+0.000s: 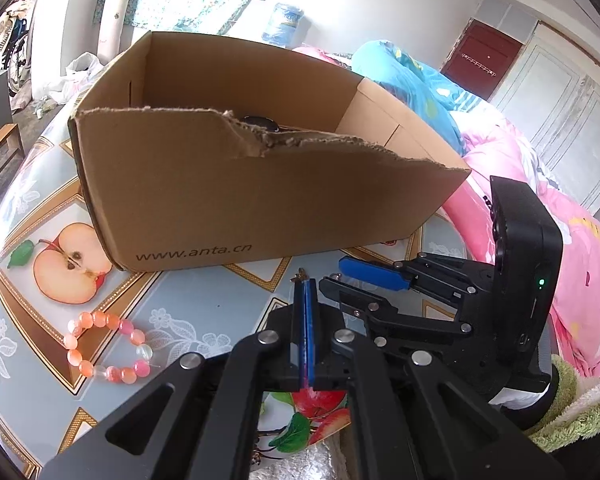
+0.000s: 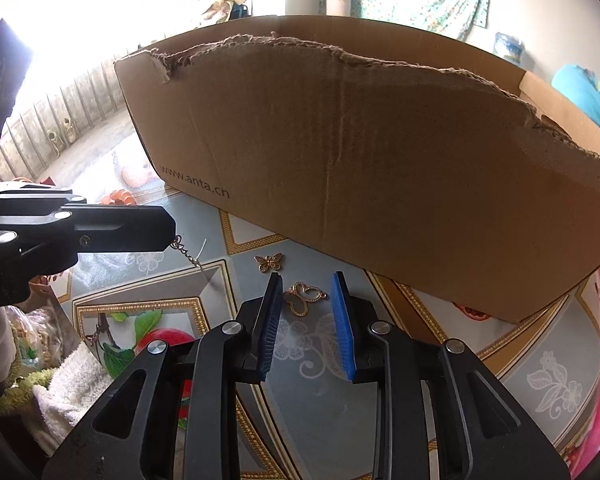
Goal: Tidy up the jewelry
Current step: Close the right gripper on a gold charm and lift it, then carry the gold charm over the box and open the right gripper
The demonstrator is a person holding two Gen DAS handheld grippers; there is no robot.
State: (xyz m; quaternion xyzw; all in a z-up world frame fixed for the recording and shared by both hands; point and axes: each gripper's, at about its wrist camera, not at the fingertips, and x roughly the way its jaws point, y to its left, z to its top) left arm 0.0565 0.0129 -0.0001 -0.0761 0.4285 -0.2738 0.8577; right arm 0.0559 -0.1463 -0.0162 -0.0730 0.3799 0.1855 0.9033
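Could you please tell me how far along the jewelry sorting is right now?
Done: one dark item already lies inside the cardboard box. In hand: the left tool is shut on a small chain. Left: the bead bracelet, the outline butterfly pendant between the open right tool, and the butterfly charm.

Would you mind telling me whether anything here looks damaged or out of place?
Yes: the cardboard box has a ragged top edge on its near wall, torn rather than cut, dipping to a notch. Two butterfly charms lie loose on the tablecloth before it, and a bead bracelet sits apart.
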